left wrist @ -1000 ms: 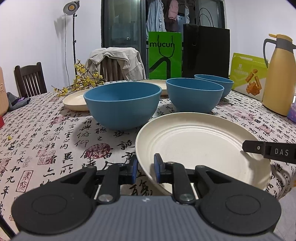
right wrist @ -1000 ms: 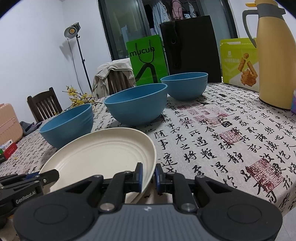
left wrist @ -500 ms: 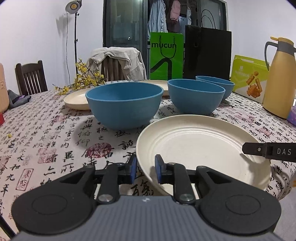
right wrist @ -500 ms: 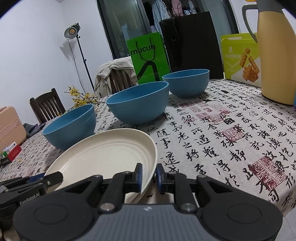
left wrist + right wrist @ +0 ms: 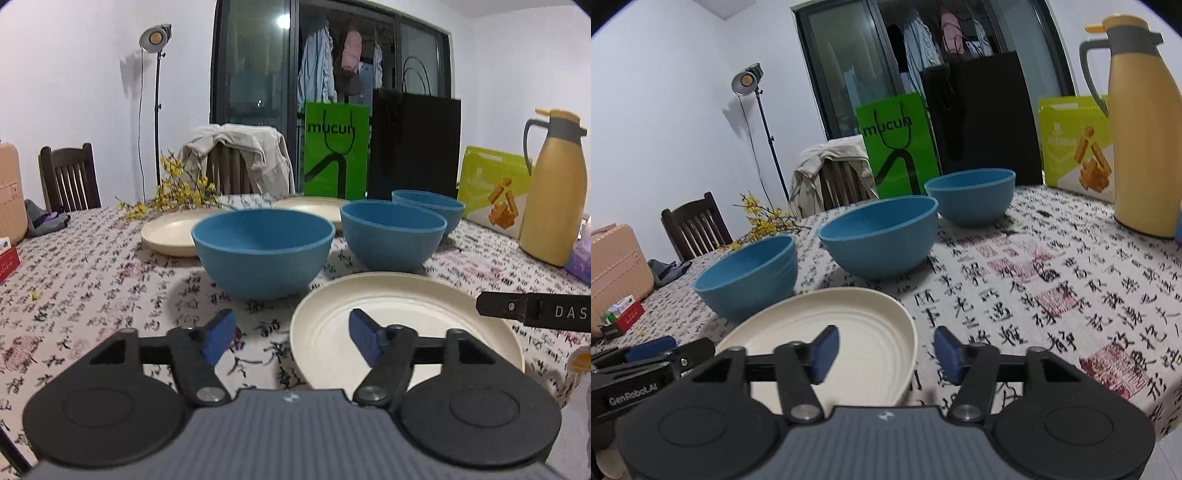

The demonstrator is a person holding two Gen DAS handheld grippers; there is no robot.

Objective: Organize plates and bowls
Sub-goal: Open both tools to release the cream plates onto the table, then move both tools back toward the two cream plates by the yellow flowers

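A cream plate point(image 5: 406, 325) lies flat on the calligraphy-print tablecloth, close to the table's near edge. My left gripper point(image 5: 291, 338) straddles the plate's left rim; its jaws are opening and the blue pads stand clear of the rim. My right gripper point(image 5: 886, 350) straddles the right rim of the same plate point(image 5: 827, 332); its jaws are opening too, with no pad touching. Behind the plate stand three blue bowls point(image 5: 262, 251), point(image 5: 393, 236), point(image 5: 428, 206). Two more cream plates point(image 5: 170, 232), point(image 5: 310, 206) lie further back.
A yellow thermos jug point(image 5: 554, 195) and a green box point(image 5: 495, 184) stand at the right. A green bag point(image 5: 336, 151) and a black bag point(image 5: 413, 147) stand at the back. Yellow flower twigs point(image 5: 177, 192) lie at the back left, with chairs behind the table.
Both grippers have opened and let go of the cream plate's rims. The plate has settled flat on the cloth. The left gripper has risen slightly.
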